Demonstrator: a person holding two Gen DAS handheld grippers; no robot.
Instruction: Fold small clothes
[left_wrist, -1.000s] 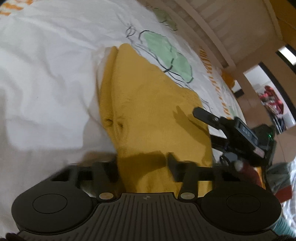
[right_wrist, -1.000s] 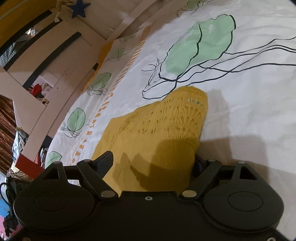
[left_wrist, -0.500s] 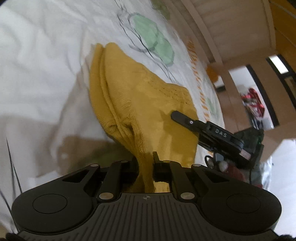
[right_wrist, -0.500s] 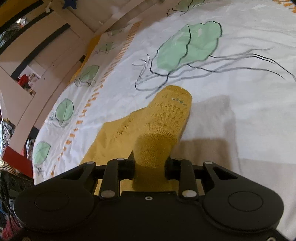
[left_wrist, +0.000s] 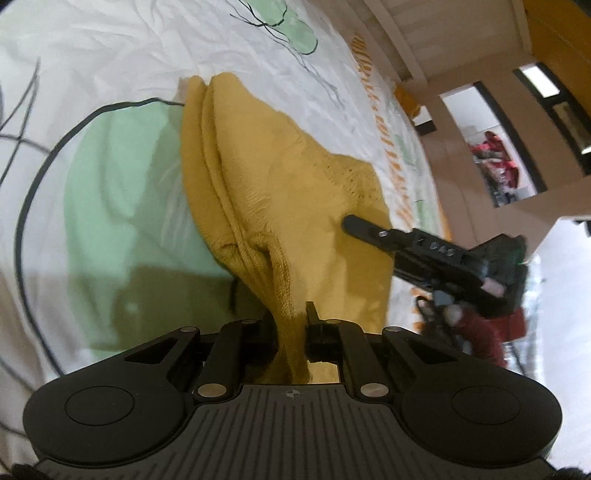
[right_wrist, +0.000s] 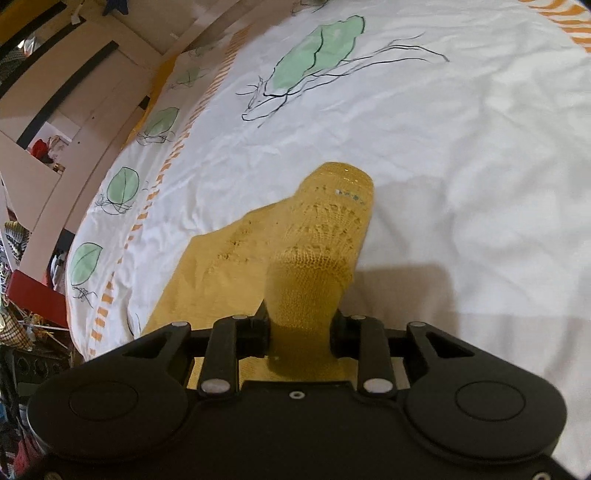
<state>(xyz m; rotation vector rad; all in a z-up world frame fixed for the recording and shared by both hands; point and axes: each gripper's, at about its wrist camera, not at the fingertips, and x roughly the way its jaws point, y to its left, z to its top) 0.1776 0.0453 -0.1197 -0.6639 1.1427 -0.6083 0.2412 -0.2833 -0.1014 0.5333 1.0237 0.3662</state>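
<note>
My left gripper (left_wrist: 291, 328) pinches a bunched edge of the yellow knit garment (left_wrist: 295, 192). My right gripper (right_wrist: 301, 328) is clamped on another gathered part (right_wrist: 306, 280). Garment drapes from both onto the white leaf-print bedsheet (right_wrist: 443, 155), mostly lying flat. Wooden bed frame (right_wrist: 85, 107) beyond.

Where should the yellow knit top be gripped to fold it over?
At its near edge, from the near side, one corner per hand-held gripper. The yellow knit top lies flat on the bedsheet, so the left hand-held gripper and right hand-held gripper pinching bunched edge fabric suits.
</note>
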